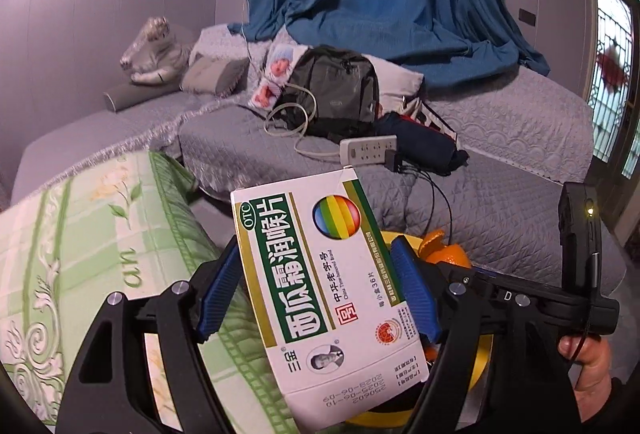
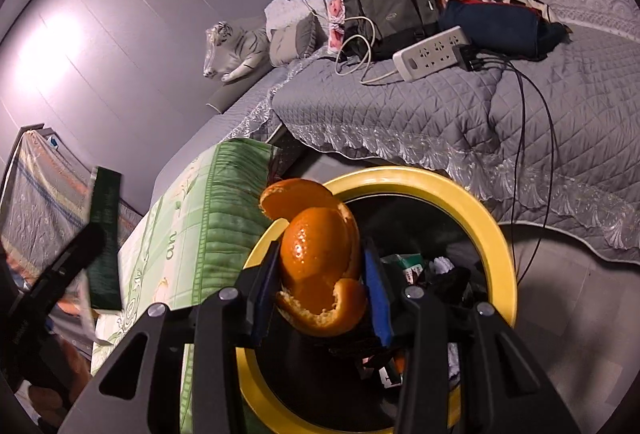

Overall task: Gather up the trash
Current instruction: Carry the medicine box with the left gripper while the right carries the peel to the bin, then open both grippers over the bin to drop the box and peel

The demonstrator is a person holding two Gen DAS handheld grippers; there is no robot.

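Over the yellow-rimmed bin (image 2: pixel 490 230), your right gripper (image 2: pixel 320 270) tilts downward, clamped on the orange peel (image 2: pixel 320 254). Beside it, your left gripper (image 1: pixel 320 282) angles down too, pads gripping the white medicine box (image 1: pixel 320 274) by the bin's rim.

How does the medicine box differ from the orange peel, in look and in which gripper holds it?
The medicine box is flat, white and printed; the orange peel is curled and glossy orange. The box sits in the left gripper, the peel in the right gripper. Both are near the yellow bin.
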